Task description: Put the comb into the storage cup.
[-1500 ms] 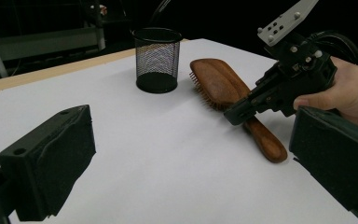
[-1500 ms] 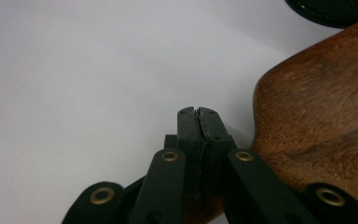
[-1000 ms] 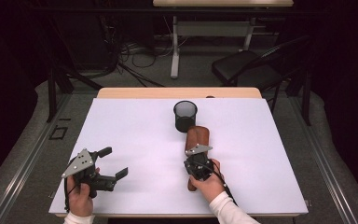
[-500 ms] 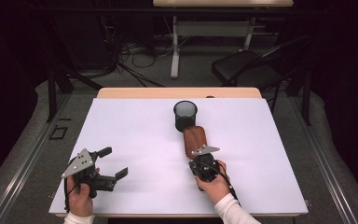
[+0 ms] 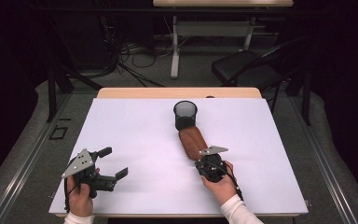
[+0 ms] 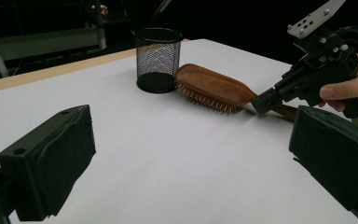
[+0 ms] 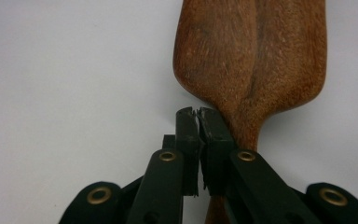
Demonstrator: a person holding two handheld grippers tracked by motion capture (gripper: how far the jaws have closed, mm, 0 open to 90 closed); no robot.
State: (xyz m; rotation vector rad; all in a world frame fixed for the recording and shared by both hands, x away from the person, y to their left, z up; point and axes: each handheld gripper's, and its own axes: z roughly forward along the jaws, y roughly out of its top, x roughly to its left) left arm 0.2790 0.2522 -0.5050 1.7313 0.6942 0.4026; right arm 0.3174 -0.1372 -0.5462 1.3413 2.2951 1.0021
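Right gripper view: right tongs (image 7: 196,113) together, empty, above hairbrush (image 7: 251,60) handle. Left tongs (image 5: 113,163) apart, idle. Mesh cup (image 5: 185,114) beyond brush head. Judged step: regrasp; next, open, straddle handle.

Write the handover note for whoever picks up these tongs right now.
Left tongs: open, empty, held low over the table's near-left part.
Right tongs: shut, nothing between the jaws, tips at the hairbrush neck, handle running underneath.
Hairbrush lies flat, head end at the mesh cup base.
Done: nothing gripped yet.
Left, probably: open, grip the handle, put the brush in the cup.
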